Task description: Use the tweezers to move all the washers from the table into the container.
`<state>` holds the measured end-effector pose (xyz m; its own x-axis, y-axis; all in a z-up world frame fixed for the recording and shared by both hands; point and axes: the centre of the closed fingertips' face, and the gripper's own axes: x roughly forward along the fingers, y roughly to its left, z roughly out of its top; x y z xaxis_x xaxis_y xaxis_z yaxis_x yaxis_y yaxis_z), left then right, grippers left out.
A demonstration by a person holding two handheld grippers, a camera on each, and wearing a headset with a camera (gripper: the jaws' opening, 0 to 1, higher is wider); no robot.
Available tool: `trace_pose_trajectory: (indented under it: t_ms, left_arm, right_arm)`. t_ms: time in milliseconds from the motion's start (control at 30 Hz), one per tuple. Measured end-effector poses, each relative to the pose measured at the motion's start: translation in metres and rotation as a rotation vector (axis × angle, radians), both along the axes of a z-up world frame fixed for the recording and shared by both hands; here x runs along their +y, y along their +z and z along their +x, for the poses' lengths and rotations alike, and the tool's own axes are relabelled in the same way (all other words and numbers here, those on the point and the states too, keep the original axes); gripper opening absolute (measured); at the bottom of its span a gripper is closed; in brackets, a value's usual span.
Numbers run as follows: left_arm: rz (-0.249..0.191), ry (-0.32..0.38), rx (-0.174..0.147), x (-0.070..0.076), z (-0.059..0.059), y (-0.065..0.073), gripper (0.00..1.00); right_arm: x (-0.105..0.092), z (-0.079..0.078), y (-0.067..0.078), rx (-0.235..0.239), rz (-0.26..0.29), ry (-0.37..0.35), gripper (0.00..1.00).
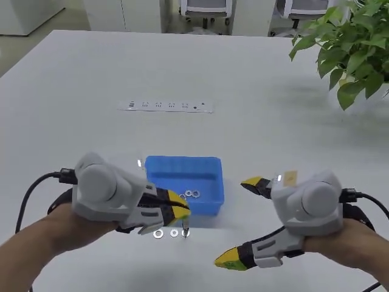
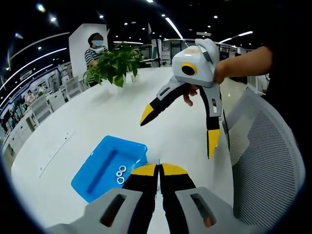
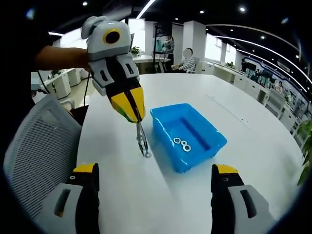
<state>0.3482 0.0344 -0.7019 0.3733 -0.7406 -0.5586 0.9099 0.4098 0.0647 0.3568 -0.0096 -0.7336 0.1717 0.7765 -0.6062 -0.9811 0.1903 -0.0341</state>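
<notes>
My left hand-held gripper (image 1: 181, 210) clamps slim metal tweezers (image 3: 142, 141), tips down among flat ring washers (image 1: 159, 233) on the smooth desk (image 1: 273, 121), lower centre, before the rectangular blue plastic container (image 1: 182, 163); my right hand-held gripper (image 1: 236, 222) gapes.

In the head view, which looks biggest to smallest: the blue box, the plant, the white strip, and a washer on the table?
1. plant, though the edge cuts it off.
2. blue box.
3. white strip: long but thin, and farther away, so unsure.
4. washer.
</notes>
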Motion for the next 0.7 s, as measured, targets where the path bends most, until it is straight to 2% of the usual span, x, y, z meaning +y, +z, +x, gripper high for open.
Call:
trace_pose_trajectory:
  t_ms: [333, 533, 700]
  left_arm:
    - [0.03, -0.07, 0.008, -0.001, -0.005, -0.001, 0.05]
    - [0.06, -0.096, 0.005, -0.001, -0.006, -0.001, 0.05]
    - [0.067, -0.105, 0.01, 0.0, -0.007, -0.001, 0.05]
  right_arm:
    - [0.017, -0.008, -0.002, -0.012, 0.01, 0.102, 0.79]
    - [0.029, -0.011, -0.005, -0.022, 0.003, 0.154, 0.7]
    - [0.037, -0.012, -0.01, -0.028, -0.009, 0.195, 0.63]
